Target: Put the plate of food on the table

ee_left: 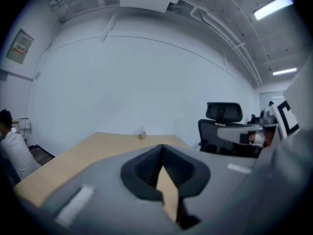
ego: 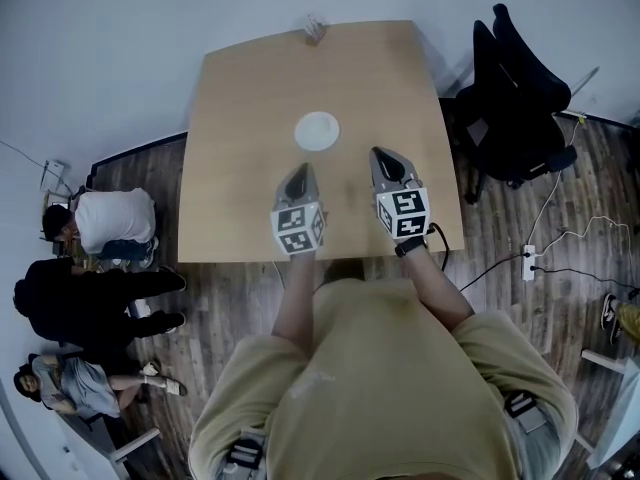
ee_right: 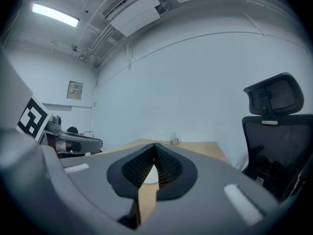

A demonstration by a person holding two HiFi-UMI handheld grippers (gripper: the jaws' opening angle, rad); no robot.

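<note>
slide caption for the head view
White plate on the wooden table, left gripper and right gripper shut and empty just short of it.

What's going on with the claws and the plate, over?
Left claw shut, empty. Right claw shut, empty. Plate on table, ahead of both claws. Nothing between claws and plate.

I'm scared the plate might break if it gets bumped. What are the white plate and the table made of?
The plate looks like smooth white ceramic or plastic. It is plain and evenly white, but too small here to tell which. The table looks like light wood or a wood-look laminate, since its top is tan, flat and matte with no glare.
</note>
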